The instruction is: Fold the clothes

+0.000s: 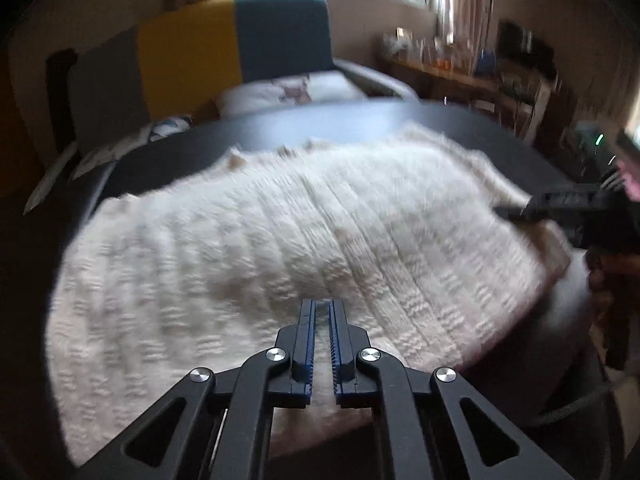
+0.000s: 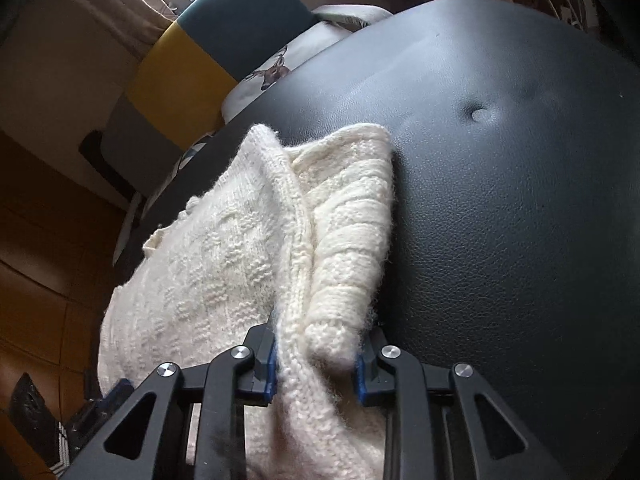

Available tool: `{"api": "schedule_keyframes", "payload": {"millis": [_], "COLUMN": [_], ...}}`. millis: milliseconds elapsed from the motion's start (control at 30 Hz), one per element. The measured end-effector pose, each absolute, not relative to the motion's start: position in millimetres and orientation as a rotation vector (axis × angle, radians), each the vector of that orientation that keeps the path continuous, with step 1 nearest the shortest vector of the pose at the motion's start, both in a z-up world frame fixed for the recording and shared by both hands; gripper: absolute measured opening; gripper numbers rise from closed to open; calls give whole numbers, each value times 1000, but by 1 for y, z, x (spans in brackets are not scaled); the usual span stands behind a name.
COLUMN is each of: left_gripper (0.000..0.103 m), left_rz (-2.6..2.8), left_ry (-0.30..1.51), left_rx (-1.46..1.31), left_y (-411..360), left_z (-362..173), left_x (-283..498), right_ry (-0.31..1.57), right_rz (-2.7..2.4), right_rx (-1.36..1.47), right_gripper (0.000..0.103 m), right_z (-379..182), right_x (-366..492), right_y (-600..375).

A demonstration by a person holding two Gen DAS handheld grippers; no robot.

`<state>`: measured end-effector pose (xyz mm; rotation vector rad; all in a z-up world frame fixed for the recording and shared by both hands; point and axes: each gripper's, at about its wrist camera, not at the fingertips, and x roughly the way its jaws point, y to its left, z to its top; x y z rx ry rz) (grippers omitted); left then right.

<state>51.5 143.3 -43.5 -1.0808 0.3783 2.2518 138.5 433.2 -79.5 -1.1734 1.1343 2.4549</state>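
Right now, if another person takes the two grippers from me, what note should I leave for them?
Left gripper: almost shut, holding nothing, hanging over the near part of the cream knitted sweater.
Right gripper: clamped on a thick bunched edge of the sweater on its right side.
Position: the sweater lies spread on the black padded surface, with the sofa behind.
Done: the right side seems to be turned inward already; I cannot tell how many folds are made.
Left: probably finish laying the held part over, release it, then fold the other side and flatten.
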Motion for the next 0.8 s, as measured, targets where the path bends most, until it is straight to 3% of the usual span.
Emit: {"api": "schedule_keyframes", "payload": {"millis": [333,467,533,667,800], "left_gripper": [6,7,11,41,43], "left_rz": [2257,2208,2235,2408,2595], "left_ry": [393,310,282,299,276], "left_rx": [-1064,-1071,-1019,-926,-1044], "left_y": [146,132,118,75,17], "left_z": [-55,-42,-27,-4,-13], "left_x": [50,45,40,21,-17], "right_ry": [1305,1365,1397,1468,1549], "right_rz": [2410,2429,2435,2433,2443], "right_rx": [-1109,-1066,-1057,-1039,-1021], "right_gripper": [23,21,21,20,19], "right_z": [-77,-56,-43,-24,-4], "right_x": [152,153,151,144,134], "right_y": [440,439,439,439,435]}}
